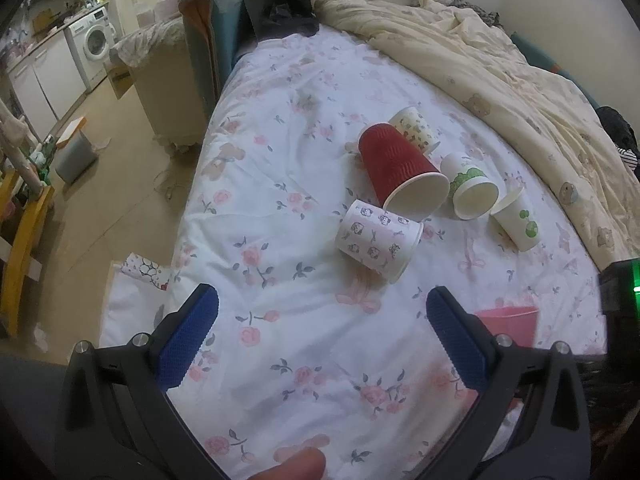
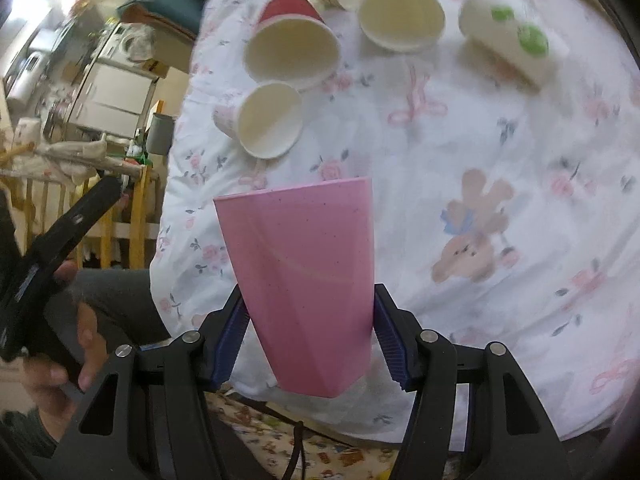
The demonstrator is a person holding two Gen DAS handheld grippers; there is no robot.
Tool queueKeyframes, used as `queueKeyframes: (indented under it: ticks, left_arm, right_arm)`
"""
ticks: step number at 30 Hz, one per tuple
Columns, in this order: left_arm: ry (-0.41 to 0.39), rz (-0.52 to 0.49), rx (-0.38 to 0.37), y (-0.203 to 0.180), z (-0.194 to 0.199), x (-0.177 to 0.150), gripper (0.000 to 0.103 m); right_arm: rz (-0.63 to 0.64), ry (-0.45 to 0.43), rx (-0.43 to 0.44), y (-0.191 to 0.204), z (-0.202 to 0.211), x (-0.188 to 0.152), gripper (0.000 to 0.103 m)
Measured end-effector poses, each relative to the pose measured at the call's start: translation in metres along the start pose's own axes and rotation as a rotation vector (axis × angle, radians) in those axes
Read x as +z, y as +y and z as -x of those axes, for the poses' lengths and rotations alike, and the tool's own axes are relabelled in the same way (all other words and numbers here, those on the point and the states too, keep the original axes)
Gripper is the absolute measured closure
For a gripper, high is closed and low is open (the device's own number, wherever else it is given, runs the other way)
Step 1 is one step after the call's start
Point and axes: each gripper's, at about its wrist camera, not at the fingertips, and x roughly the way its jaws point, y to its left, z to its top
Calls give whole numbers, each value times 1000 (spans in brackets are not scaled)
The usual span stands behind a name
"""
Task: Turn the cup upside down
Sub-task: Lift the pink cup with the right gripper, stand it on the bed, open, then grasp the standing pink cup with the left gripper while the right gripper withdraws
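Left wrist view: left gripper hovering over the bed, jaws spread wide, gripping nothing, kept clear as a spare. Paper cups toppled around 1 o'clock, red cup among them; rim of pink cup at 3 o'clock.

Right wrist view: right gripper clamped on pink cup near its base, mouth aimed toward 12 o'clock, lifted off the bed, probably midway through a turn-over.

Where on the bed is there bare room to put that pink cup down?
The floral sheet lies bare in front of the open left gripper, before the cartoon-print cup. The right gripper holds the pink cup. It is crowded farther back, around the red cup and the green-print cups.
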Motion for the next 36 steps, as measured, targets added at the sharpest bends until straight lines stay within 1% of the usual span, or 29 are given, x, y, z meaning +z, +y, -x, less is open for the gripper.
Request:
queueKeyframes:
  ticks: [2, 6, 10, 16, 19, 20, 21, 22, 23, 25, 28, 31, 33, 36]
  left_arm:
    - [1, -2, 0, -1, 0, 0, 0]
    - [6, -8, 5, -4, -3, 0, 0]
    - [10, -11, 10, -5, -4, -2, 0]
    - [31, -10, 10, -4, -10, -3, 0]
    - [37, -16, 20, -5, -13, -4, 0]
    - [38, -15, 19, -5, -13, -4, 0]
    - [38, -14, 16, -5, -13, -5, 0]
    - [38, -14, 12, -6, -13, -5, 0]
    - [36, -21, 10, -7, -13, -6, 0]
    - [34, -36, 15, -10, -13, -8, 0]
    - [34, -39, 13, -11, -13, -10, 0]
    - [39, -26, -12, -10, -12, -9, 0]
    - [38, -18, -16, -10, -11, -9, 0]
    - [24, -24, -11, -10, -7, -9, 0]
  right_arm:
    - [-48, 25, 21, -5, -13, 1, 41]
    - [-82, 36, 22, -13, -26, 0, 40]
    - [-100, 58, -10, -18, -40, 2, 41]
    - [-92, 64, -27, -19, -43, 3, 40]
    - [-58, 57, -56, -15, -40, 1, 39]
    - [-51, 56, -69, -14, -40, 1, 36]
    - [-51, 54, -76, -14, -39, 0, 30]
    - [-52, 52, -83, -16, -38, 0, 27]
    - [-48, 49, -90, -16, -37, -1, 21]
    - [-31, 27, -106, -15, -31, -1, 20]
    - [-35, 14, -80, -15, -26, 0, 15]
    - [-36, -6, -75, -15, -17, -1, 14]
    - [-35, -29, -72, -15, -9, -3, 14]
    - [-24, -91, -73, -12, 14, -6, 14]
